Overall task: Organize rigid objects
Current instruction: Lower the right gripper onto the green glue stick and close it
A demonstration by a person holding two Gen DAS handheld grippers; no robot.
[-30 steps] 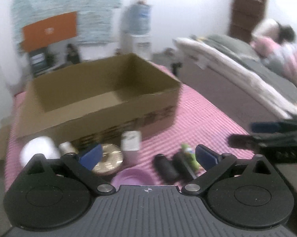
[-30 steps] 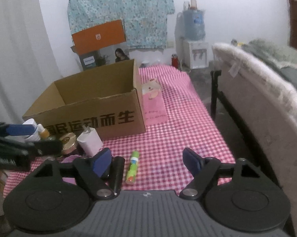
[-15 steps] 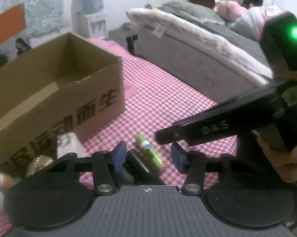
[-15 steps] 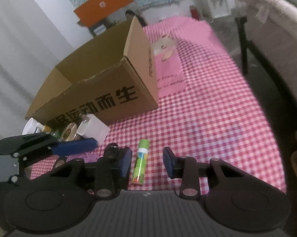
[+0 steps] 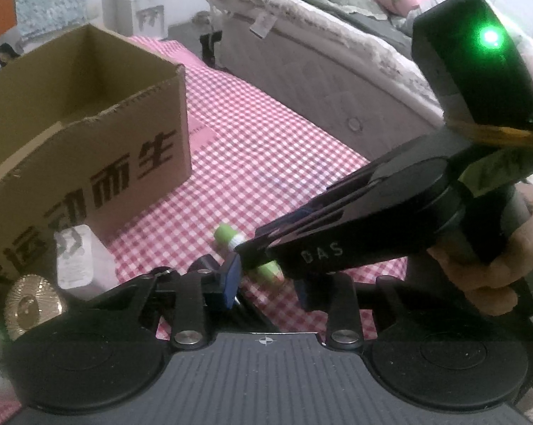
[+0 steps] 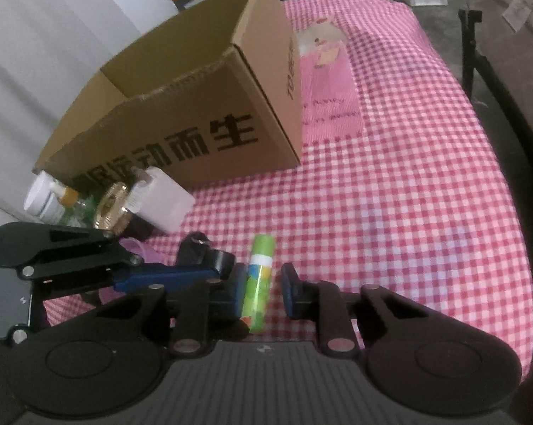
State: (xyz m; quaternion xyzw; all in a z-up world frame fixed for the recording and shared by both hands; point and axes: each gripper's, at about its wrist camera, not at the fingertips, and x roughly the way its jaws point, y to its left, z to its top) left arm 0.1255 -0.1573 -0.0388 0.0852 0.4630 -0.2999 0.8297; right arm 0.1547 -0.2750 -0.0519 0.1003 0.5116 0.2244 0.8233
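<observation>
Now both tongs have just been closing. Your right tongs (image 6: pixel 262 288) clench the green glue stick (image 6: pixel 258 276), lying lengthwise between them on the bench (image 6: pixel 408 212). Your left tongs (image 5: pixel 266 285) grip the black tube (image 6: pixel 209 258) just beside it. The cardboard box (image 6: pixel 195 134) stands ahead-left.
</observation>
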